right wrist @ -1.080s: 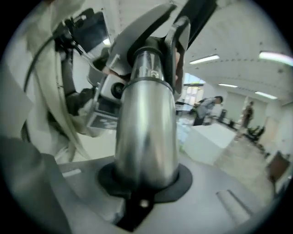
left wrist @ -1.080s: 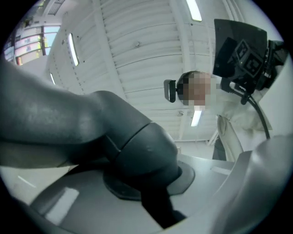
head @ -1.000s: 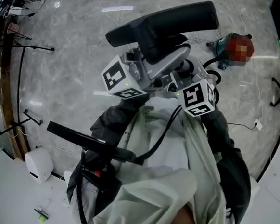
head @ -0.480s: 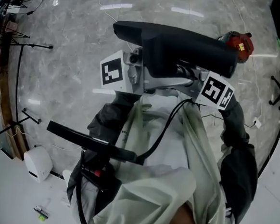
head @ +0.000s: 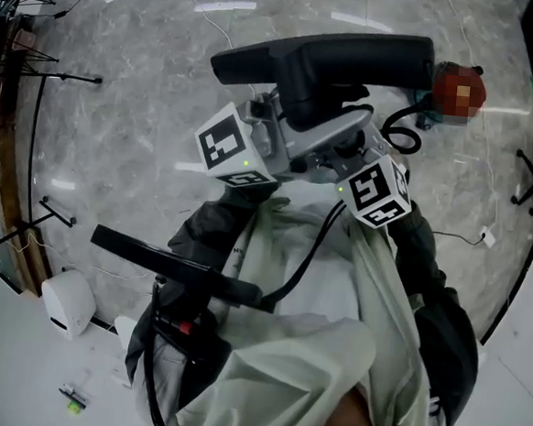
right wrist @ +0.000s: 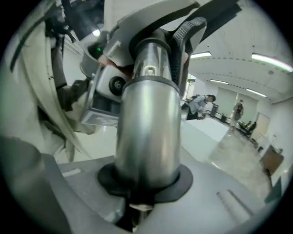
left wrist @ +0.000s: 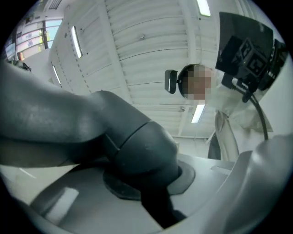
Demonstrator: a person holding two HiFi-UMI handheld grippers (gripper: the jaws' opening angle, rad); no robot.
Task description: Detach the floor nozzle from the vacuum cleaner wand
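Floor nozzle point(head: 324, 60), black plastic, upper centre: dark grey neck point(left wrist: 142, 151) clamped in left gripper point(left wrist: 158, 205), silver metal wand point(right wrist: 146, 123) in right gripper point(right wrist: 137, 205); risk of slipping along smooth tube under pull.

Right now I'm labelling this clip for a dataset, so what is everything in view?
floor nozzle: one, black, held above the floor
wand: one, silver, in the right tool
floor: one, grey marble, underneath
white device: one, white, floor at lower left
stands: at least two, black, floor at left
cable: one, black, coiled right of the nozzle
jacket: one, pale, on the person
left tool: one, grey, shut on the nozzle's neck
right tool: one, grey, shut on the wand
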